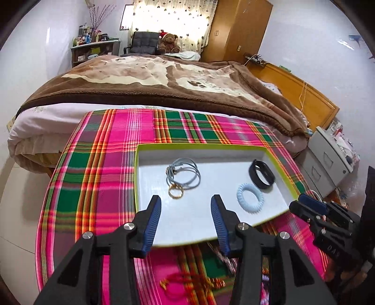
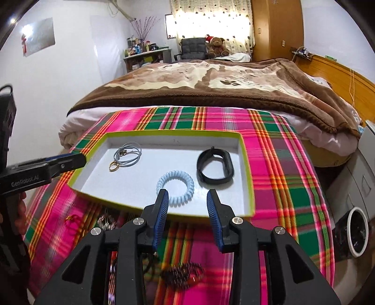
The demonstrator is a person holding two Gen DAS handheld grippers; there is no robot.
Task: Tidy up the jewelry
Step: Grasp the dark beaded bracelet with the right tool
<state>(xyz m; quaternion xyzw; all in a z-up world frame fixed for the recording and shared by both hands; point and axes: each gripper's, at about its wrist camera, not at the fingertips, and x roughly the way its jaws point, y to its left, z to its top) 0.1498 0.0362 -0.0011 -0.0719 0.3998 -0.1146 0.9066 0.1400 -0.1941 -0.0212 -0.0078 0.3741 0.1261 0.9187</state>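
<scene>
Both grippers, left gripper point(image 1: 186, 201) and right gripper point(image 2: 187, 196), hung released and empty; the beaded bracelet point(image 2: 184, 272) lay at lower centre on the plaid cloth point(image 2: 276, 164), light, limp, probably slippery, best pinched across its strand.

This is a bedroom in a home. A big bed point(image 2: 211, 89) with a brown blanket point(image 1: 164, 82) fills the middle. Far back sit a teddy bear point(image 2: 216, 47), a chair point(image 1: 143, 43), a window curtain point(image 2: 211, 21) and a wooden wardrobe point(image 1: 236, 30).
</scene>
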